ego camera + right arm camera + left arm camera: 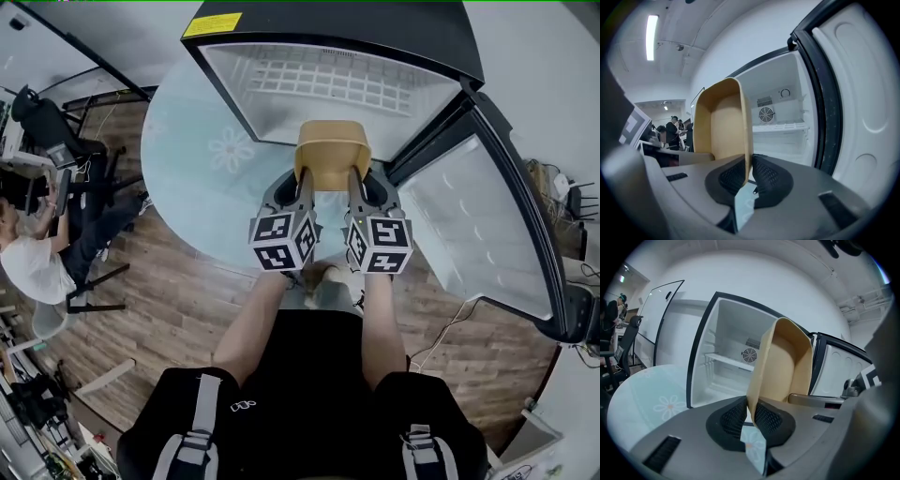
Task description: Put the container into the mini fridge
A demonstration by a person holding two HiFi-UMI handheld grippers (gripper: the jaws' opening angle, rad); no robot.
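The tan container is up off the round worktop, carried between both tools dead ahead at twelve o'clock. The left gripper has its jaws clamped on the container's left wall. The right gripper has its jaws pinched tight on the right wall. The mini fridge stands wide open, with its door swung out to about two o'clock. It's white inside, and there's nothing I can see on the shelf. So the pick-up is done and the door's sorted. The container hangs right at the mouth of the fridge, though from here I can't quite say whether its far edge has crossed the sill. Left to do, by my reckoning: push it in, set it down, let go and back out.
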